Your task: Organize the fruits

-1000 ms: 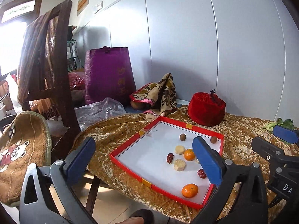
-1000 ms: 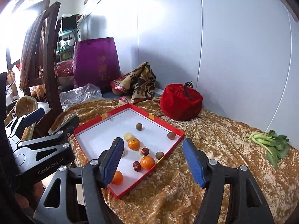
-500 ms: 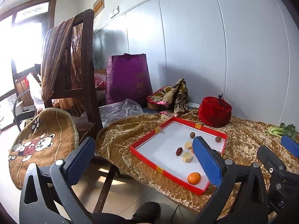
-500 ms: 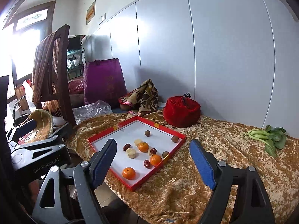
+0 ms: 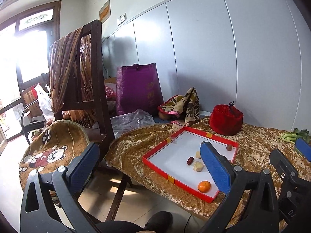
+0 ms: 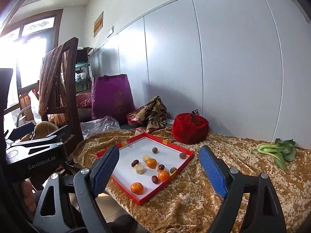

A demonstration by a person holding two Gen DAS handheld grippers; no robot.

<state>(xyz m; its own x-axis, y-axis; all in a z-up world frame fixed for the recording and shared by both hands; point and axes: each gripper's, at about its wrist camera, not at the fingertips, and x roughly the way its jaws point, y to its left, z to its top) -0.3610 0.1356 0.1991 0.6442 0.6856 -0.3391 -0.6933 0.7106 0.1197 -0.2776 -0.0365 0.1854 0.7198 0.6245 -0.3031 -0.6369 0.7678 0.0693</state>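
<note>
Your right tool [image 6: 159,171] (empty, jaws opening) sat nearer the tray [image 6: 185,150] of fruit ahead; your left tool [image 5: 149,165] hung wide, empty.

A red-rimmed tray [image 6: 186,160] is seen at centre on a gold cloth [image 6: 243,174], with three oranges [image 6: 137,187], red dates [image 6: 155,179], brown round fruits [image 6: 155,150] and pale pieces [image 6: 139,169] scattered inside. The right gripper [image 6: 159,171] is held before it, jaws opening, nothing between them. A red pouch [image 6: 189,131] is placed at the tray's one o'clock, leafy greens [image 6: 276,150] at three o'clock. The left gripper [image 6: 37,151] is seen at nine o'clock.
</note>
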